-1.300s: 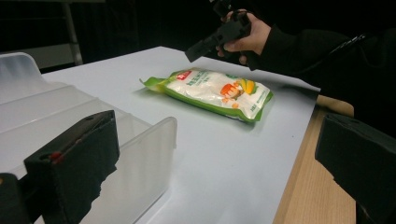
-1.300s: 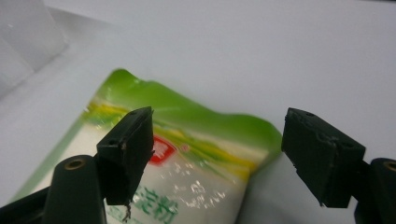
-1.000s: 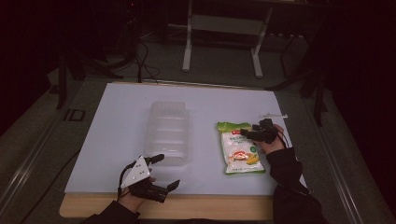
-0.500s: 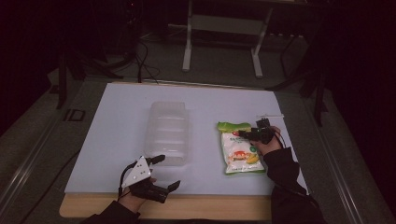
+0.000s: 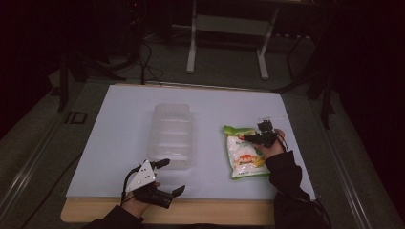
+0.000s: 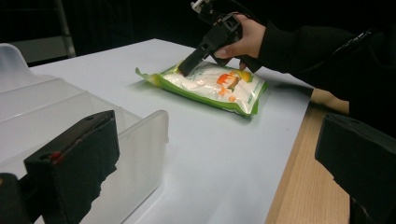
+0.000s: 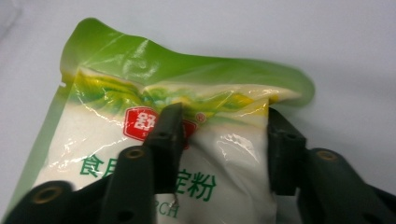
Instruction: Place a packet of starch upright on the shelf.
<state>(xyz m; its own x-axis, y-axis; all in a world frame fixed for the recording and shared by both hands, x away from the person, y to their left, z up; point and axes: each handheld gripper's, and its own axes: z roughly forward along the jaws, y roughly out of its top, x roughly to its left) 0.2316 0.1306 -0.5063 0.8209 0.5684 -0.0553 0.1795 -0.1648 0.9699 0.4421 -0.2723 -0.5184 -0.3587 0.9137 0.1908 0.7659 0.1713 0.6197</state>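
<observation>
A green-and-white food packet (image 5: 243, 160) lies flat on the white tabletop, right of centre. My right gripper (image 5: 254, 139) is at its upper end; the jaws have just been closing and now pinch the packet (image 7: 140, 74), whose film puckers between the pads (image 7: 170, 128). From the left gripper view, the right gripper (image 6: 187, 68) presses down onto the packet (image 6: 219, 86). My left gripper (image 5: 172, 176) rests open near the front edge, with nothing between its jaws, beside the near end of a clear plastic container (image 5: 172, 136).
The white tabletop (image 5: 119, 119) has a wooden strip (image 5: 215, 212) along its front edge. The clear container (image 6: 70, 116) stands just left of my left gripper's left jaw. Table legs and cables stand on the dark floor beyond the far edge.
The right gripper has shifted slightly left onto the packet's upper end and its jaws have closed on it. The left gripper has stayed where it was.
</observation>
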